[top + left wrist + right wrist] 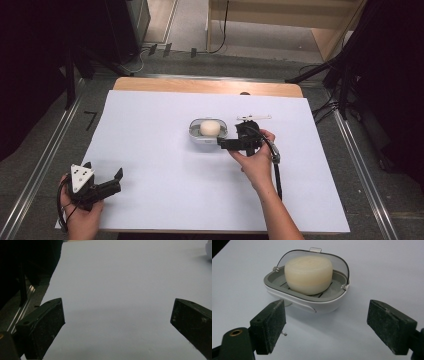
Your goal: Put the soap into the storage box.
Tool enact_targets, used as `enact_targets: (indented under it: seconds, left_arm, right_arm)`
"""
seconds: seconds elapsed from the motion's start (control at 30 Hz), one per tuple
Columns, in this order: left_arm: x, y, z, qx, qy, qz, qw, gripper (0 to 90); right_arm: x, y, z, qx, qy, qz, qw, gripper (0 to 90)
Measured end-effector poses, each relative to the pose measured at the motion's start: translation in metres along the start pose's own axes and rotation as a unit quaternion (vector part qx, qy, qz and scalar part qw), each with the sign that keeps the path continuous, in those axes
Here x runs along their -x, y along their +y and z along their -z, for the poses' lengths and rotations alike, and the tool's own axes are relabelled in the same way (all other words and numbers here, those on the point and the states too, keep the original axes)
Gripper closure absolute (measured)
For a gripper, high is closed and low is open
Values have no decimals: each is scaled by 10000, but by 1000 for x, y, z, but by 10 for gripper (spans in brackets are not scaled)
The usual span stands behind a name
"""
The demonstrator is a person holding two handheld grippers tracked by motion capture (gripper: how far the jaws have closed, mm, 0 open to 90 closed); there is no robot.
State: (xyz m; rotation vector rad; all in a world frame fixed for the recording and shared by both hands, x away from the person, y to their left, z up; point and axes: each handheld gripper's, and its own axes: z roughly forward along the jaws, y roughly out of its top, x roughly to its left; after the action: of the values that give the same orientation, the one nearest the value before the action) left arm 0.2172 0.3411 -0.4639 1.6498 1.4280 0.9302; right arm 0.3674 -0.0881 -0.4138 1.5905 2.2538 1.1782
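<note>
A small oval soap box (207, 133) sat on the white sheet a little right of the middle of the high view, its long side running left to right. Its lower shell was white, with a grey inner tray (305, 291) slatted at the bottom. A clear, smoky lid (338, 261) stood swung open behind it, hinged on small pins at either end, with a little clear tab at its top edge. Inside, resting on the slats, sat a round, cream-coloured bar of soap (308, 273), thick and flat-topped with softened edges, rising above the tray's rim. In the right gripper view the box lay in the upper middle of the frame, tilted slightly.
</note>
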Motion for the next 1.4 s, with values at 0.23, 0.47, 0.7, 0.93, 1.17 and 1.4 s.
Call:
enact_targets:
  seconds: [0.23,0.47,0.7,0.93,1.17,1.4]
  left_arm:
    - [0,0,0,17,5,8,10000,0]
    - [0,0,1,16,12,16,10000,0]
    - [0,0,1,18,20,20,10000,0]
    - [0,0,0,24,19,25,10000,0]
    - [0,0,1,33,196,100,9998,77]
    - [0,0,1,39,203,79,9998,77]
  right_arm:
    - [6,-9,10,99,-86,116,9998,134]
    - [18,-24,14,121,-87,81,9999,105]
    - [31,-38,21,187,-172,46,9997,103]
    - [42,-49,29,284,-218,42,9994,95]
    - [54,-62,35,315,-310,-1,9990,93]
    - [66,-73,44,376,-402,-49,9985,93]
